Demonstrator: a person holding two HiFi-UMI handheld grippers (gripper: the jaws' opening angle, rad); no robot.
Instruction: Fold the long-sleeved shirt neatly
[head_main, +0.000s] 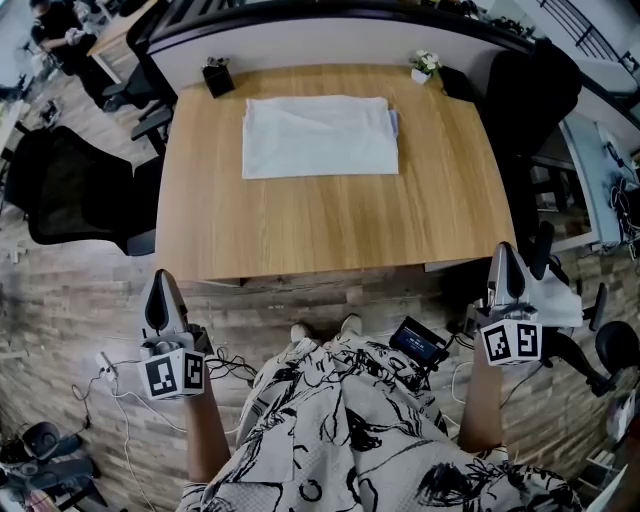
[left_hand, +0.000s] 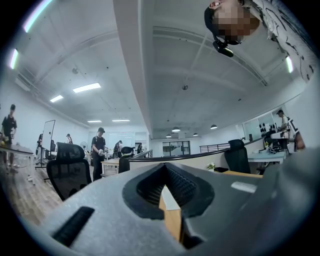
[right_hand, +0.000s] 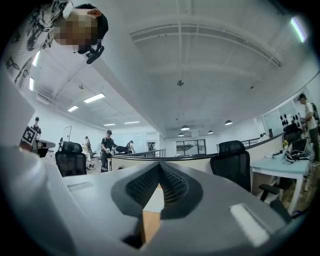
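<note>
The white long-sleeved shirt (head_main: 318, 136) lies folded into a flat rectangle at the far middle of the wooden table (head_main: 330, 225). Both grippers are held level, short of the table's near edge and well away from the shirt. My left gripper (head_main: 162, 280) is at the lower left with its jaws shut and nothing in them. My right gripper (head_main: 505, 252) is at the lower right, also shut and empty. In the left gripper view, the left gripper (left_hand: 165, 172) frames a sliver of the shirt (left_hand: 170, 200) between its closed fingers. The right gripper (right_hand: 159, 172) likewise points at the shirt (right_hand: 154, 199).
A black pen holder (head_main: 217, 76) and a small potted plant (head_main: 425, 66) stand at the table's far corners. Black office chairs flank it at left (head_main: 75, 195) and right (head_main: 530, 95). A black device (head_main: 420, 342) and cables (head_main: 120, 385) lie on the floor near the person's feet.
</note>
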